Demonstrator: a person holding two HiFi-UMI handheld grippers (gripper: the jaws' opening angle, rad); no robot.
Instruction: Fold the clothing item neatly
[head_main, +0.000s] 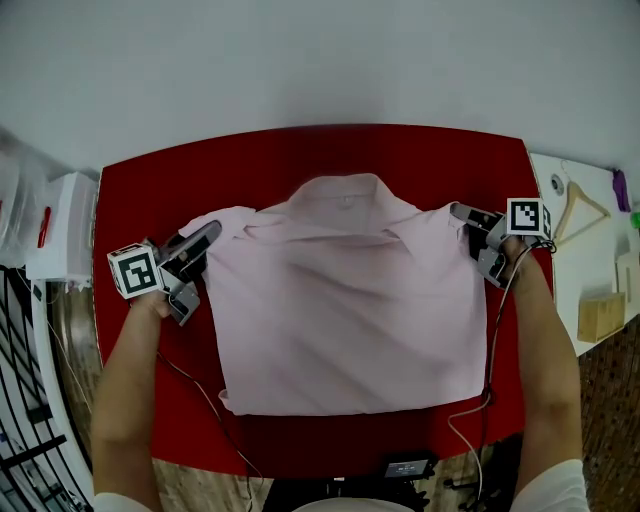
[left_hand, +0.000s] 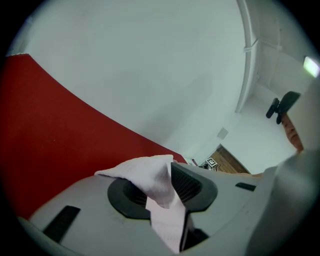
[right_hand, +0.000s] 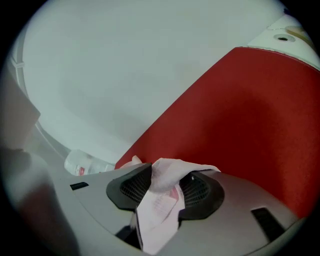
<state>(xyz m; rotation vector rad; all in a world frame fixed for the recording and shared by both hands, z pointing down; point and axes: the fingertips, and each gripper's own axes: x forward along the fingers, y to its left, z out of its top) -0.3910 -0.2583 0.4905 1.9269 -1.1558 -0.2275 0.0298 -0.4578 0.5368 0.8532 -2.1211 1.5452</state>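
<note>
At the top corners of the shirt (head_main: 350, 310), the left claw (head_main: 207, 234) and right claw (head_main: 460, 213) stand half open, its cloth loose inside.

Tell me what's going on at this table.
A person is folding a pale pink shirt on a red table, with a handheld gripper in each hand. The shirt lies flat, collar on the far side. The left gripper is at one shoulder corner of the shirt and the right gripper at the other. On both, the jaws stand apart with a bit of the fabric lying loosely between them, so neither is clamping it at this moment.
</note>
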